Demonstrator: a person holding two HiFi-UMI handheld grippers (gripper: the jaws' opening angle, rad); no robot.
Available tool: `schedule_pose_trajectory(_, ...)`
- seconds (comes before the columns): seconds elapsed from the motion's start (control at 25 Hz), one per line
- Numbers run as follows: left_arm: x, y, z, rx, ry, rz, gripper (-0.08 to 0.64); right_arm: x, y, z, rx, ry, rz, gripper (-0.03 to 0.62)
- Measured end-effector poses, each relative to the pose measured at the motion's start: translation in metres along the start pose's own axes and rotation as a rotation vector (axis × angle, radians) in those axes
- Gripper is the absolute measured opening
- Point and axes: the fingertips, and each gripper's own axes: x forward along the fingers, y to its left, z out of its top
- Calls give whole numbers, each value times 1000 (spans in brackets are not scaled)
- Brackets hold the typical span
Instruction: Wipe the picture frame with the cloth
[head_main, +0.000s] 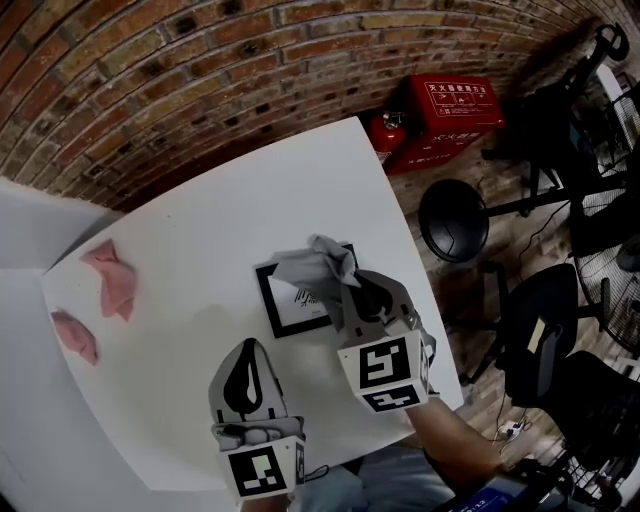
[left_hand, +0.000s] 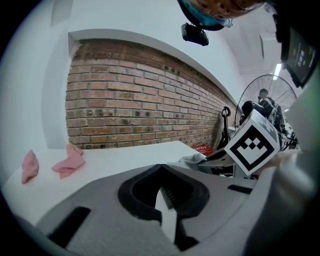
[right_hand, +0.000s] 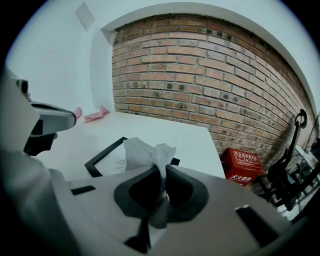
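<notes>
A black picture frame (head_main: 290, 305) with a white print lies flat on the white table (head_main: 200, 240). A grey cloth (head_main: 315, 265) is bunched over its far right corner. My right gripper (head_main: 352, 285) is shut on that cloth, which rises crumpled from the pinched jaws in the right gripper view (right_hand: 145, 152), above the frame (right_hand: 102, 157). My left gripper (head_main: 247, 348) hovers over bare table just left of the frame's near edge, apart from it. Its jaws meet at the tips (left_hand: 160, 167) with nothing between them. From there, the right gripper's marker cube (left_hand: 252, 142) and the cloth (left_hand: 192, 159) show.
Two pink cloths (head_main: 112, 280) (head_main: 75, 335) lie at the table's far left. Beyond the right edge stand a red box (head_main: 445, 115), a black stool (head_main: 453, 220) and an office chair (head_main: 545, 330). A brick wall (head_main: 200, 60) backs the table.
</notes>
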Motion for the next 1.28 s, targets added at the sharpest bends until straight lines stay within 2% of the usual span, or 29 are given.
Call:
schedule_pose_trajectory(0.36,3,-25,14,11,-31,-32,9,-24,-40,-9,37,-18,-79,23)
schedule_pose_trajectory(0.68,-28,-30,39,14,-100,8,9,-70,-52,19,20,-98,-108,22)
schedule_pose_trajectory(0.92,-62,-24,55,16,-151,58,9,-93,-29,45,-9,-159,-73,21)
schedule_pose_trajectory(1.28,-107,10,51,-3,-166,173,9,-94,41,73,-67,-213,60,22)
